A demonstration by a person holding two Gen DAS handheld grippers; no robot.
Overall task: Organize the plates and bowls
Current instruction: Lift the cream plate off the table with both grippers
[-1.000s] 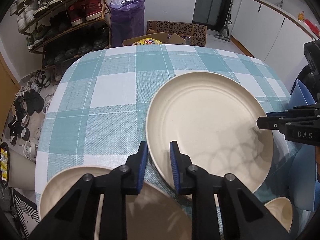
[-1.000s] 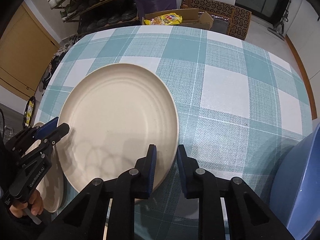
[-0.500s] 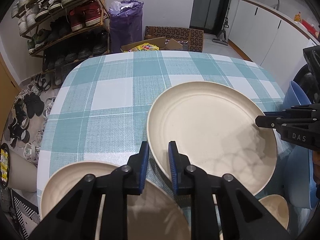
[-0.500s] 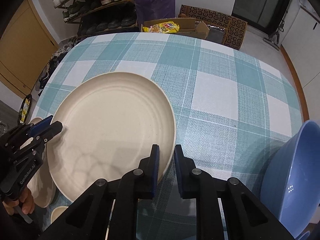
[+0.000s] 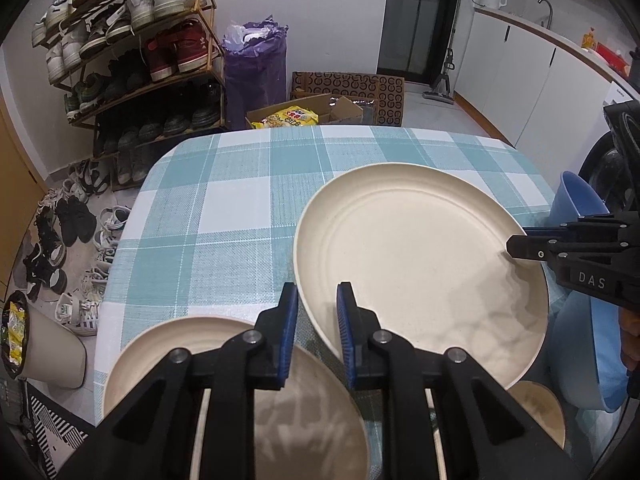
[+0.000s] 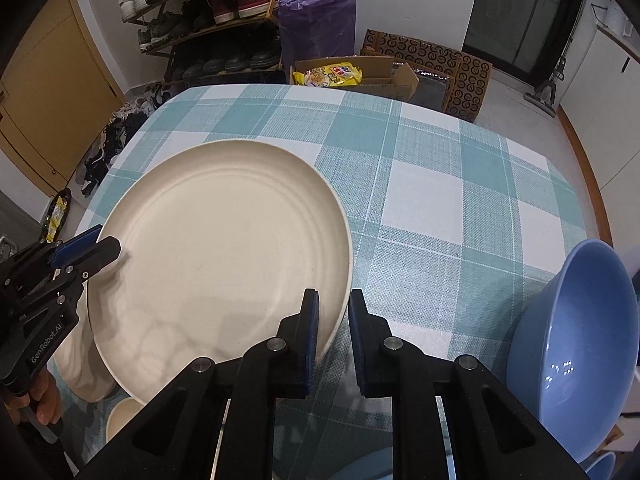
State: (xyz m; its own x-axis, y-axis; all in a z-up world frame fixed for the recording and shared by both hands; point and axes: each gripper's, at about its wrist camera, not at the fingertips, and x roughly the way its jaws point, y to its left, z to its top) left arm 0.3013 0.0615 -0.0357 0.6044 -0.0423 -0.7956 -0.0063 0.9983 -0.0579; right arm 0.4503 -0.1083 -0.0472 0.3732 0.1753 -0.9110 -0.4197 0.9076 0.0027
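Two grippers share one cream plate [image 5: 420,264]: the left gripper [image 5: 317,334] is clamped on its near-left rim, the right gripper [image 6: 333,334] on the opposite rim, so it rides level above the table [image 5: 240,200], likely bound for the second plate [image 5: 160,360] lying beside it

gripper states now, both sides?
Left gripper: shut on the rim of the large cream plate.
Right gripper: shut on the opposite rim of that plate.
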